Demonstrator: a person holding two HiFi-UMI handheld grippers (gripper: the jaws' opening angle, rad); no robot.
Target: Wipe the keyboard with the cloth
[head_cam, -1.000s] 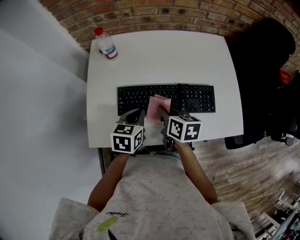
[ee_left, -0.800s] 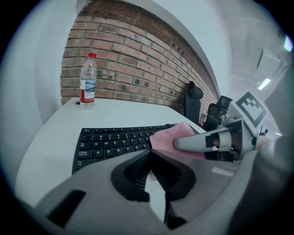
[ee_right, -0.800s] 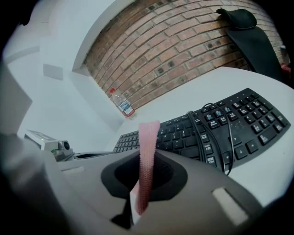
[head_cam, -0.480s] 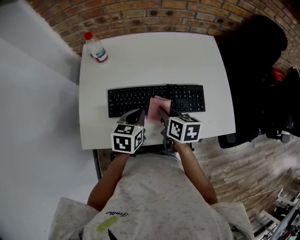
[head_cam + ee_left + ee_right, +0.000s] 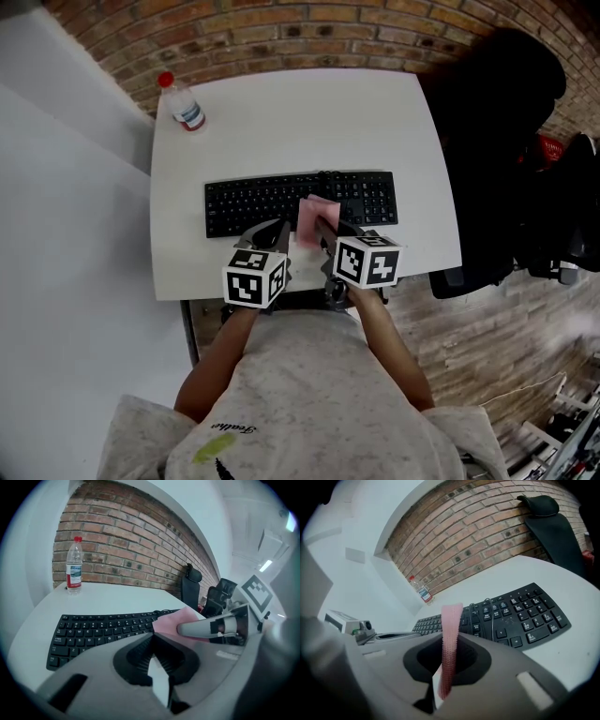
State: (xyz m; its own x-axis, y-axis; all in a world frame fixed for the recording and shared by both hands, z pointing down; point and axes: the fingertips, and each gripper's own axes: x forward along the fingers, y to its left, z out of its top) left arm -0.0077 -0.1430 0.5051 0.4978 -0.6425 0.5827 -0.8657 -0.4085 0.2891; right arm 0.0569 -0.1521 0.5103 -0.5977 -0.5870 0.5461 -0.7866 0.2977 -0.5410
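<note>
Right gripper (image 5: 325, 231) pinched the cloth (image 5: 316, 212) above the keyboard (image 5: 251, 202); left gripper (image 5: 274, 232) sat closed, empty. Best: lower flat, drag lightly along rows.

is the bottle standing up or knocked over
Upright: the water bottle stands on its base on the table, red cap on top.

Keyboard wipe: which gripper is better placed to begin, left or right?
Right, probably. The right gripper is shut on the pink cloth, held by the keyboard's middle. The left gripper is shut on nothing, so it would first have to take the cloth.
</note>
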